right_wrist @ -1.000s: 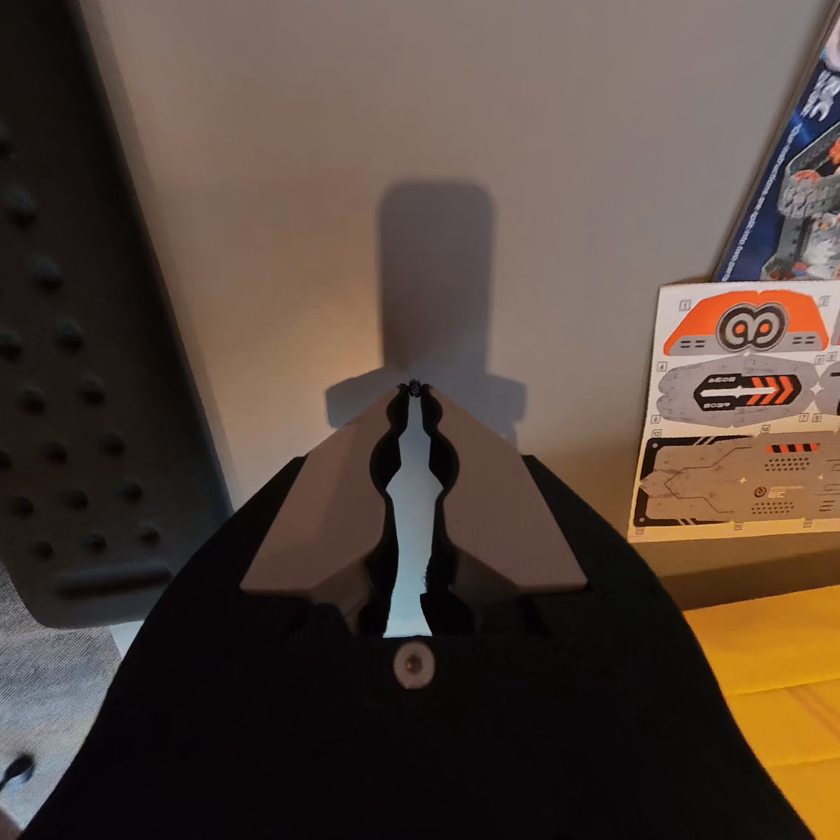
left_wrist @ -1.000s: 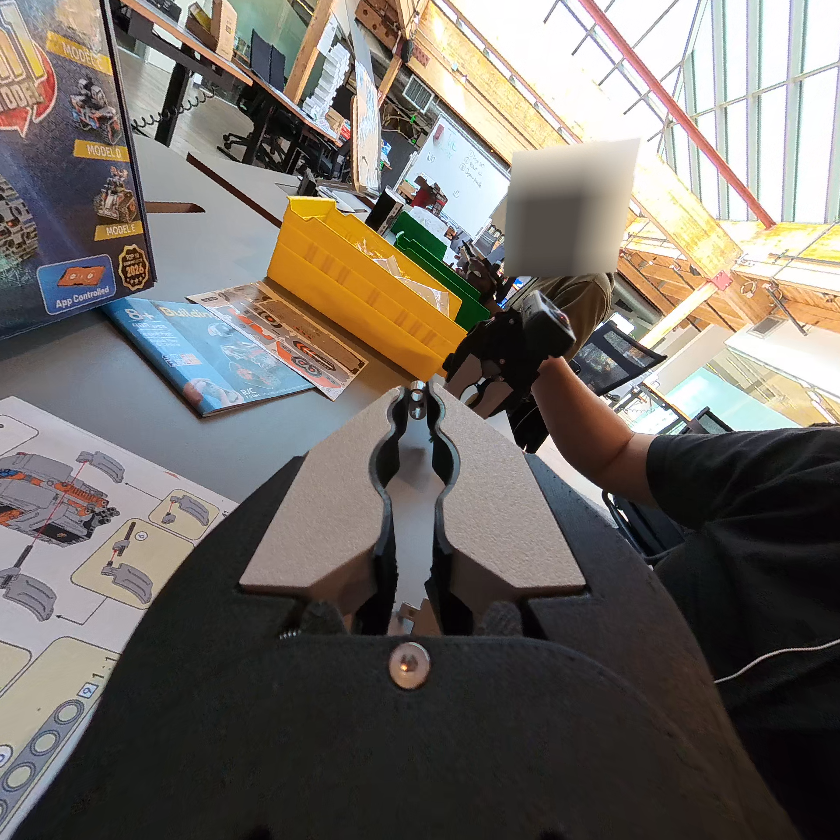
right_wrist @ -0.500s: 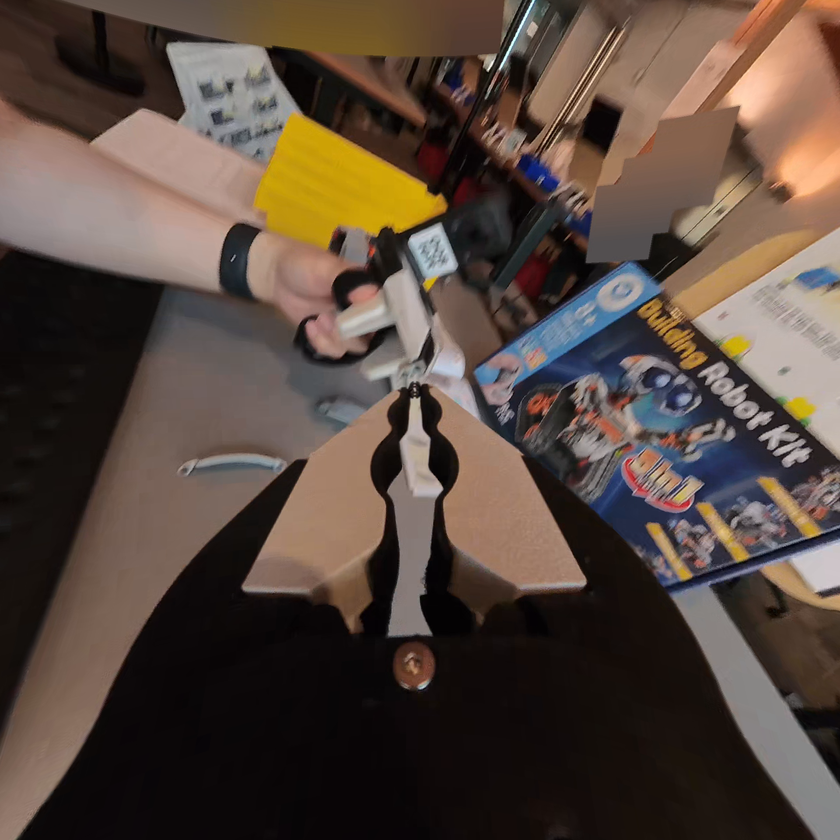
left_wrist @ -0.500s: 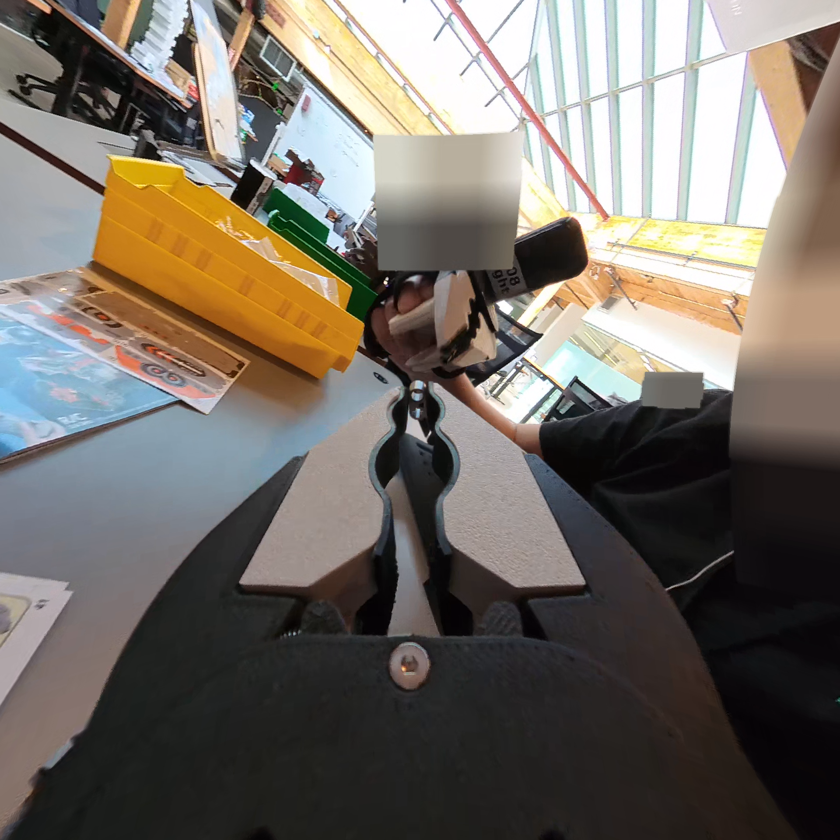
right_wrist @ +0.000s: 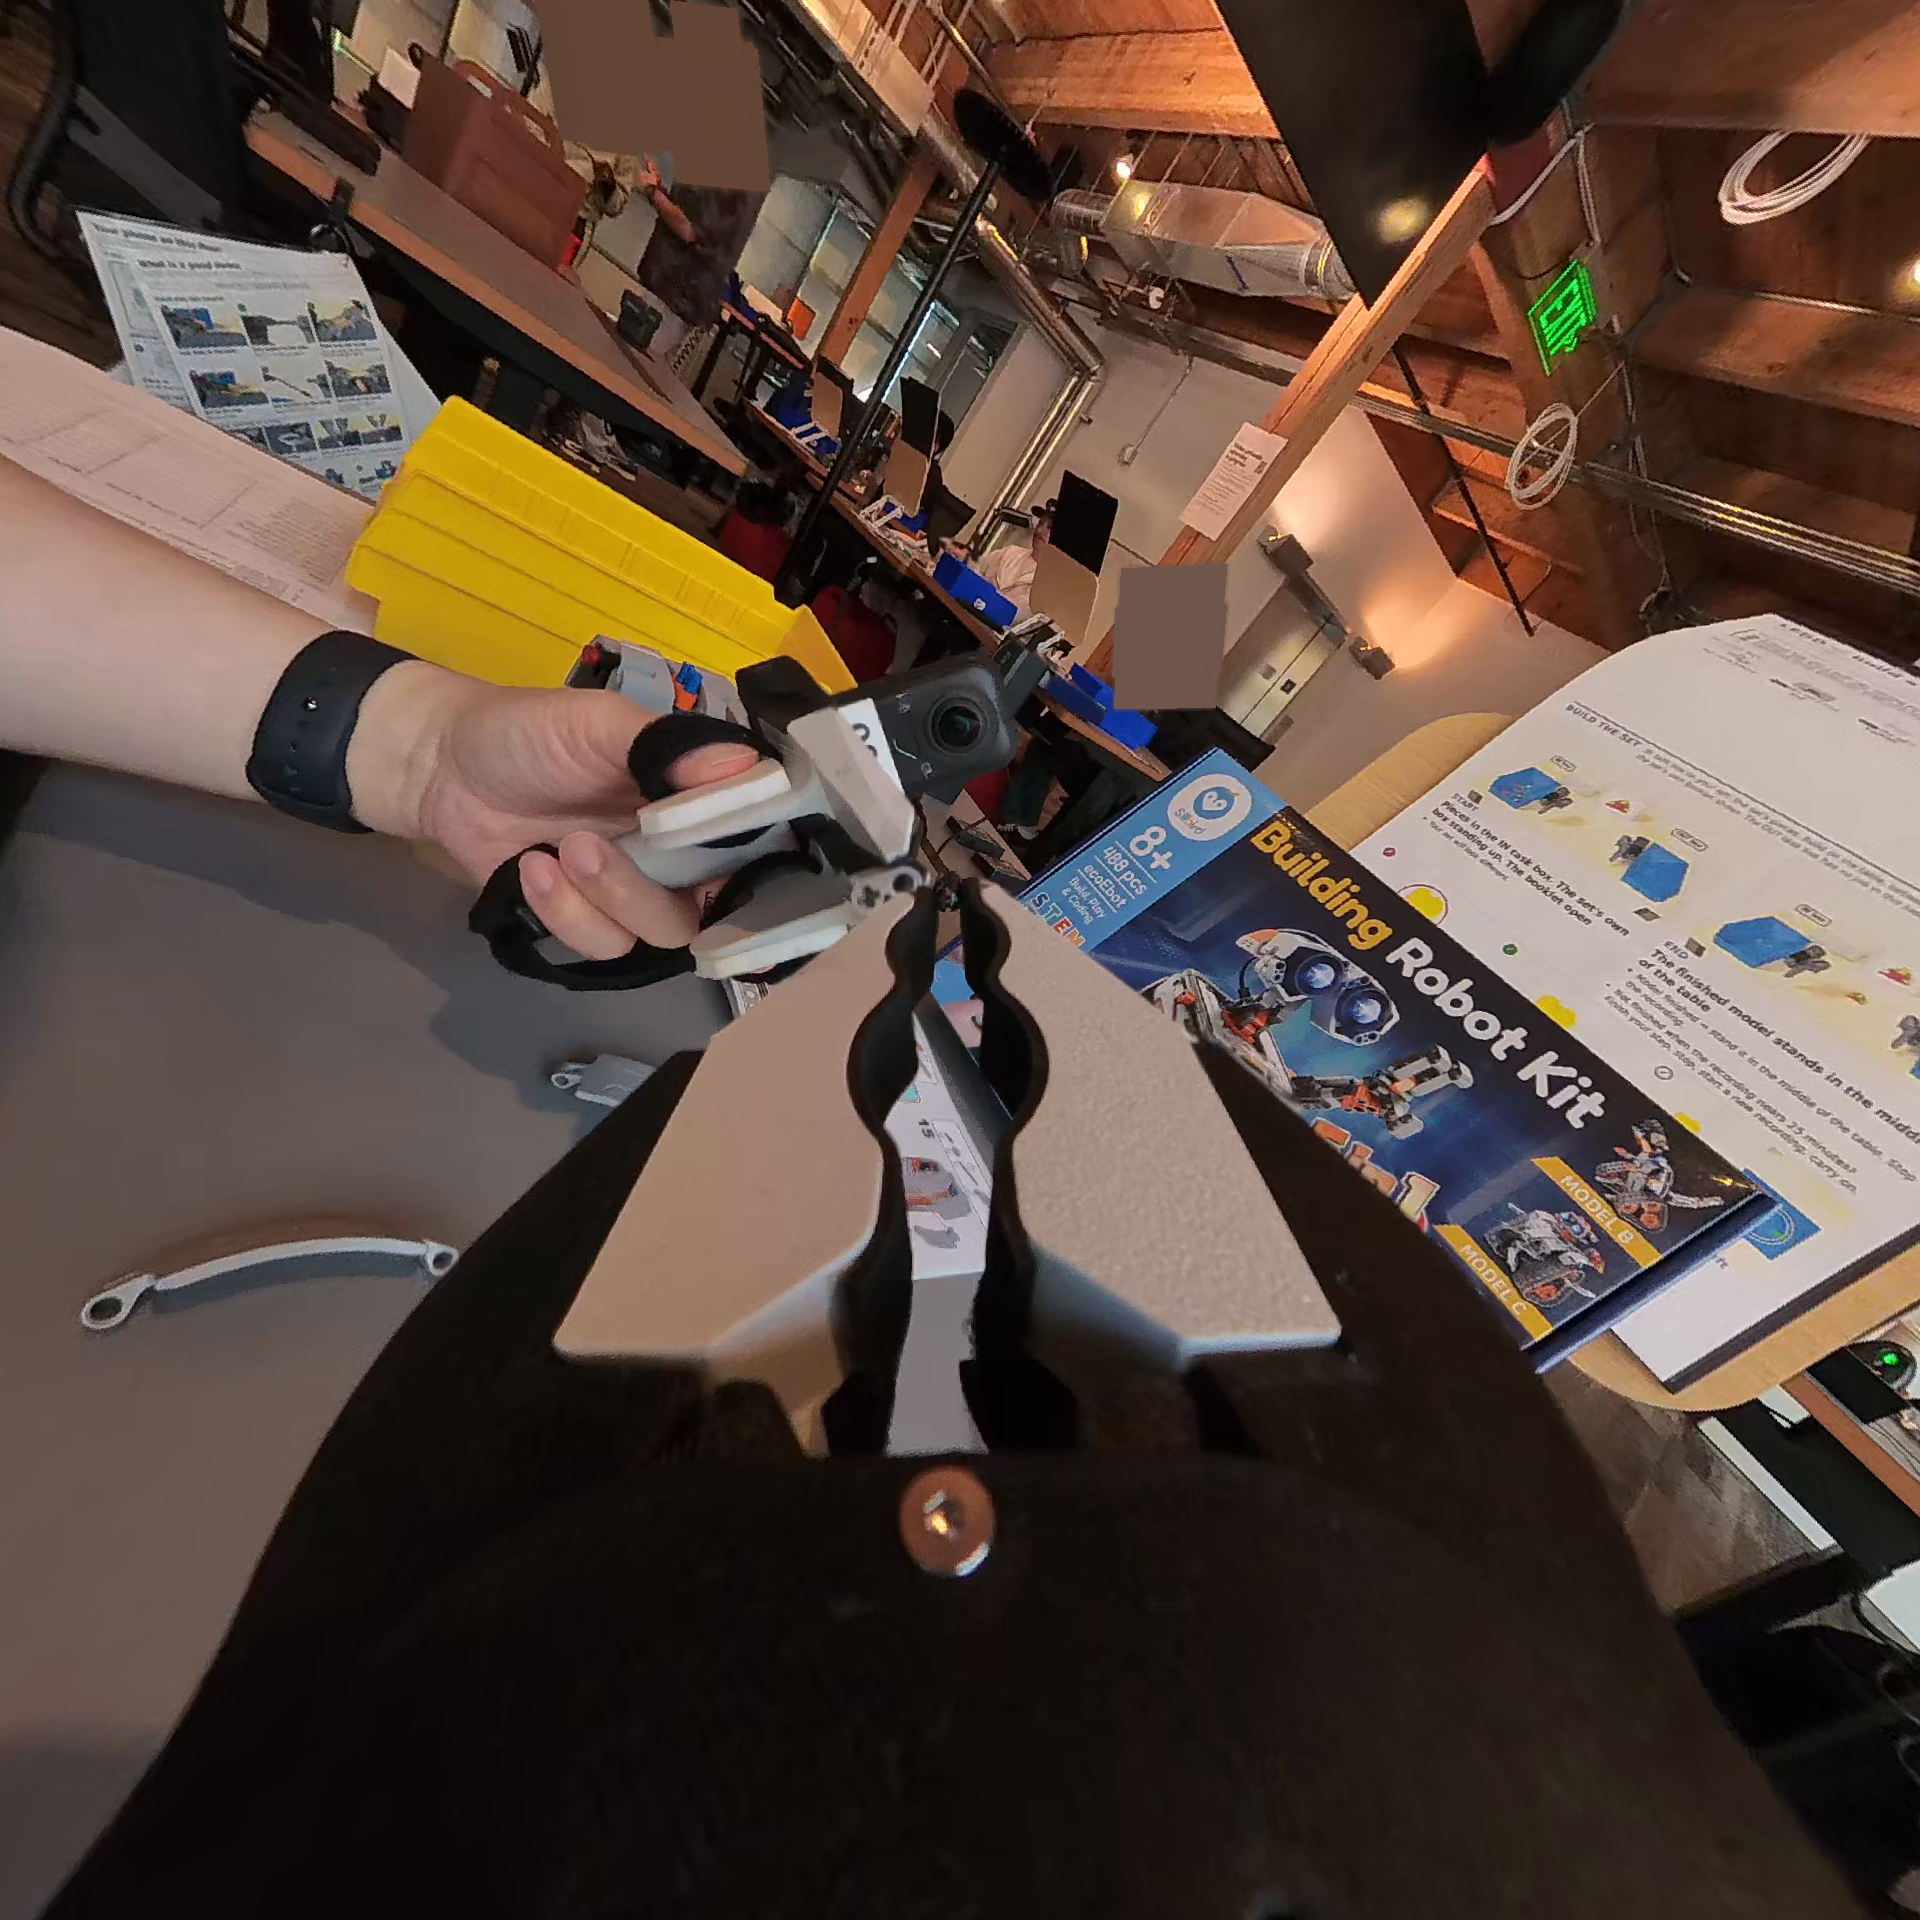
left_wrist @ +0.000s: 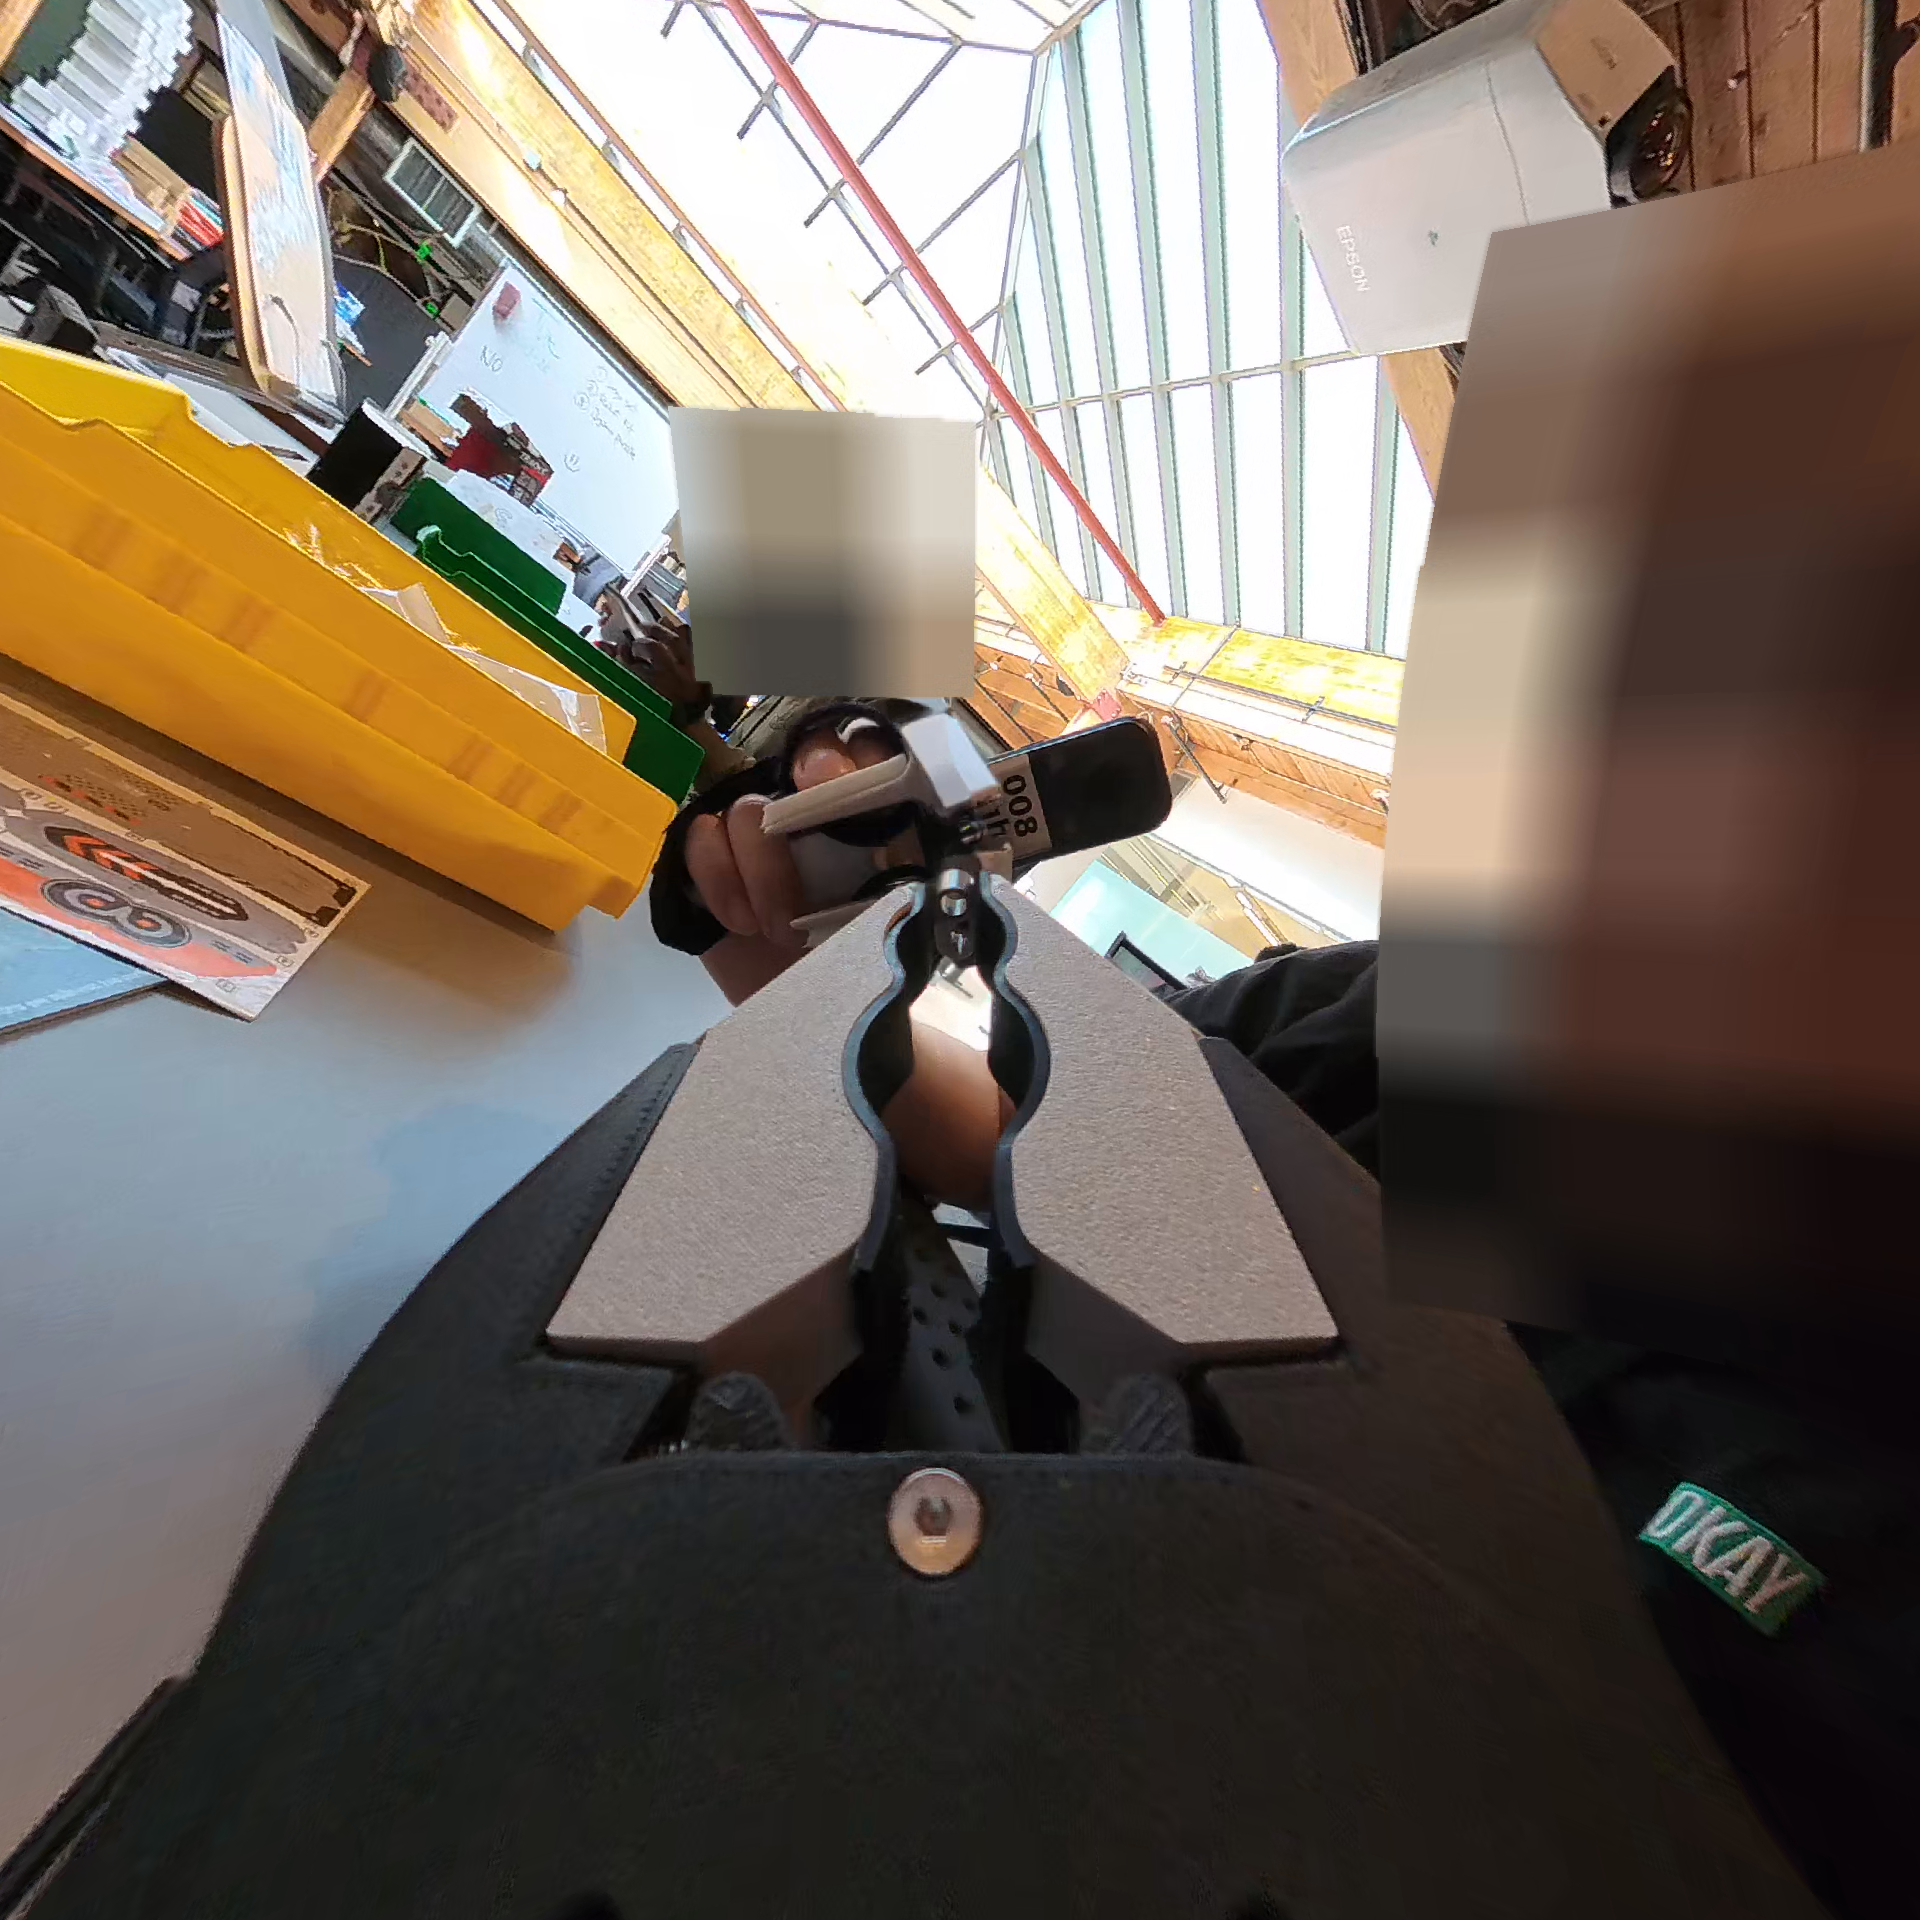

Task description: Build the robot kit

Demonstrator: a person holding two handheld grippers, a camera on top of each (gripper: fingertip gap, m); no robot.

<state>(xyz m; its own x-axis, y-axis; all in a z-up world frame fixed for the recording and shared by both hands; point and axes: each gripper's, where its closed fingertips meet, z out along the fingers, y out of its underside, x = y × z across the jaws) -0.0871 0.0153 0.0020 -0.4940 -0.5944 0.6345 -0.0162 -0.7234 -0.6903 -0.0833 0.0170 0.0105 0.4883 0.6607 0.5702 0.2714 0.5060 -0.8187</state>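
Note:
My left gripper (left_wrist: 951, 902) is shut on a small grey connector piece (left_wrist: 952, 914) pinched at its tips. My right gripper (right_wrist: 941, 896) is shut on a tiny black pin (right_wrist: 945, 886) at its tips. The two grippers point at each other, tip to tip, above the grey table (left_wrist: 208, 1143). The right gripper shows in the left wrist view (left_wrist: 883, 821), held in a hand. The left gripper shows in the right wrist view (right_wrist: 800, 831), held in a hand with a black wrist band. Whether the two small pieces touch I cannot tell.
A yellow bin (left_wrist: 312, 686) and a green bin (left_wrist: 540, 613) stand on the table with a sticker sheet (left_wrist: 156, 894). The right wrist view shows a blue robot kit box (right_wrist: 1382, 1049), instruction sheets (right_wrist: 1714, 883), a curved grey part (right_wrist: 270, 1273), a small grey part (right_wrist: 597, 1075) and a yellow bin (right_wrist: 561, 561). Less than 4 cm separates the two grippers' tips.
My right gripper has swung up from the table to face the left gripper. My left gripper has turned right. The two sets of tips have come together.

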